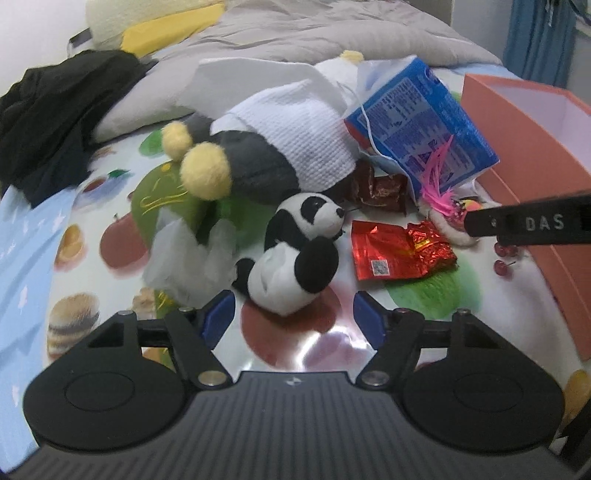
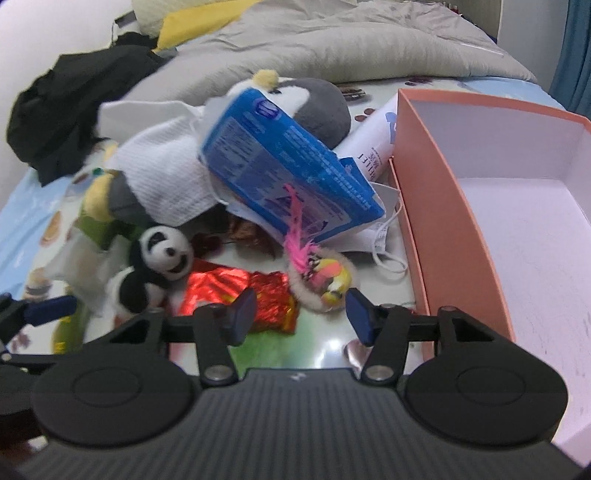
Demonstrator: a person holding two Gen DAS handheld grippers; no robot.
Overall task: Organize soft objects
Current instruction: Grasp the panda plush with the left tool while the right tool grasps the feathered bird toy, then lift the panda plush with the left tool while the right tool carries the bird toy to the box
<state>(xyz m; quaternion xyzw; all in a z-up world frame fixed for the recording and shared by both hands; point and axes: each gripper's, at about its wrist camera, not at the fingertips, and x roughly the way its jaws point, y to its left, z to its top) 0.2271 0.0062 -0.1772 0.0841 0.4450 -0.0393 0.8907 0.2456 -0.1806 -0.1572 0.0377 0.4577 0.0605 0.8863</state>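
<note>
A small panda plush [image 1: 295, 251] lies on the fruit-print sheet just ahead of my open, empty left gripper [image 1: 293, 317]; the right wrist view shows it too [image 2: 155, 266]. A grey penguin plush [image 1: 255, 162] with yellow feet lies behind it under a white cloth [image 1: 306, 136]. A small pink-feathered fluffy toy [image 2: 325, 277] lies just ahead of my open, empty right gripper [image 2: 301, 314]. That gripper's finger [image 1: 528, 221] shows in the left wrist view beside the toy [image 1: 450, 206]. An open, empty pink box [image 2: 498, 206] stands at the right.
A blue packet [image 2: 288, 173] leans on the pile. Red foil wrappers [image 1: 399, 251] lie on the sheet. A green bag with tissue [image 1: 177, 221] lies at the left. Black clothing [image 1: 48, 122] and a grey duvet [image 1: 295, 29] lie farther back.
</note>
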